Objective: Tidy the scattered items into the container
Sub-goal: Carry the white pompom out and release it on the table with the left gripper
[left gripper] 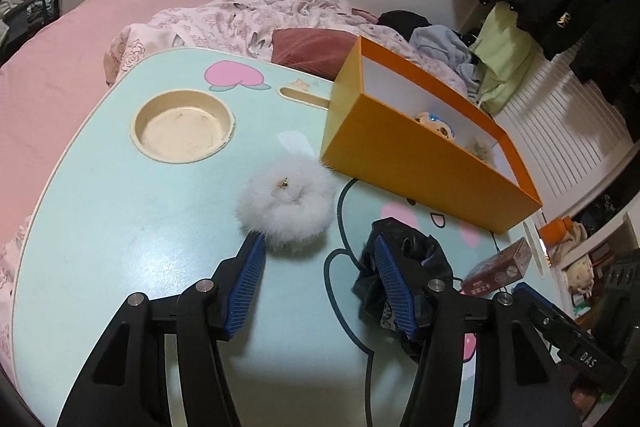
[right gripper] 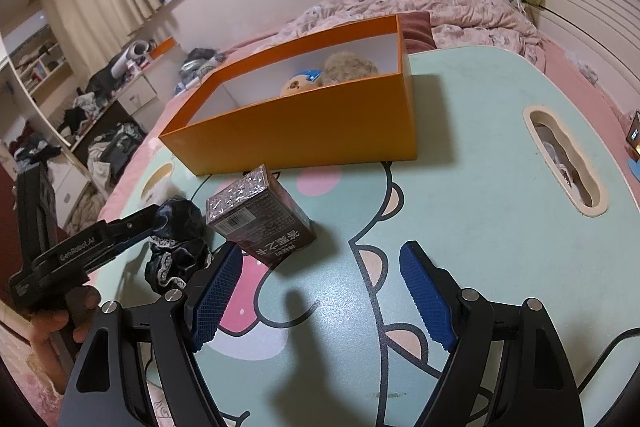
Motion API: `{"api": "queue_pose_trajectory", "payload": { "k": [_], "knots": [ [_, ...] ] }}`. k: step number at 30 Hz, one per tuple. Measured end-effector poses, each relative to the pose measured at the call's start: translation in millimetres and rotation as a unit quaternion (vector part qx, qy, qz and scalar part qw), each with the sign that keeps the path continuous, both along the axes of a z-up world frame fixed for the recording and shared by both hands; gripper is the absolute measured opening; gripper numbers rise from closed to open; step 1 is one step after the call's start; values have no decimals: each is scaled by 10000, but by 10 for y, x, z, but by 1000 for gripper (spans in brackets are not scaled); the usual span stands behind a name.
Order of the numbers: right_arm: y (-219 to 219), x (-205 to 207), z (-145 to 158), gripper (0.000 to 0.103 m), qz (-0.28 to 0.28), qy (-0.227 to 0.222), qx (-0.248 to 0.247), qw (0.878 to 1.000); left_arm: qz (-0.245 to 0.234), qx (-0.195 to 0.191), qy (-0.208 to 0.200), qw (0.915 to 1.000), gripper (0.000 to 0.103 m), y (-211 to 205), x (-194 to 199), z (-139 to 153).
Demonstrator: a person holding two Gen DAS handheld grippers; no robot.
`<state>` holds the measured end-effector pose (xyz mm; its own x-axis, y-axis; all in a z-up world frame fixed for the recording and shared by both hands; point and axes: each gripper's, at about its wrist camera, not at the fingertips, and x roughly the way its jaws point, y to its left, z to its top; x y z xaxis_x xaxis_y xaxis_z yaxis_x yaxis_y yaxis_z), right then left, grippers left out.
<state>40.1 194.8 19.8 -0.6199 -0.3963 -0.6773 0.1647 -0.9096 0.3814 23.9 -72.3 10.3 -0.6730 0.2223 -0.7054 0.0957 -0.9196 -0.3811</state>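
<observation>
An orange box (left gripper: 412,163) stands on the mint lap table (left gripper: 120,227) and holds a small plush doll (left gripper: 436,125) and a tan fluffy item (left gripper: 482,149). A white fluffy scrunchie (left gripper: 286,205) lies just beyond my open left gripper (left gripper: 320,247), near its left fingertip. A black lace-trimmed scrunchie (left gripper: 424,259) lies under and beside its right finger. In the right wrist view my open right gripper (right gripper: 320,259) hovers over the table, with a dark brown carton (right gripper: 260,217) close to its left fingertip. The box (right gripper: 296,131) and black scrunchie (right gripper: 176,243) show there too.
The table has a round cup recess (left gripper: 183,127) at the left and a slot (right gripper: 564,163) at the right. A bed with pink sheet (left gripper: 60,67) and rumpled quilt (left gripper: 256,15) surrounds it. The left gripper's body (right gripper: 80,247) shows at the right view's left edge.
</observation>
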Motion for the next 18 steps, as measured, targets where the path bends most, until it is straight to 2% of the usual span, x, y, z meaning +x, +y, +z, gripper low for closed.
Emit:
{"api": "queue_pose_trajectory", "payload": {
  "k": [4, 9, 18],
  "knots": [
    [22, -4, 9, 82, -39, 39, -20, 10000, 345, -432, 413, 9976, 58, 50, 184, 147],
    [48, 5, 43, 82, -69, 86, -13, 9999, 255, -837, 785, 9931, 64, 197, 320, 277],
    [117, -2, 275, 82, -224, 347, -80, 9991, -121, -938, 764, 9926, 64, 330, 305, 248]
  ]
}}
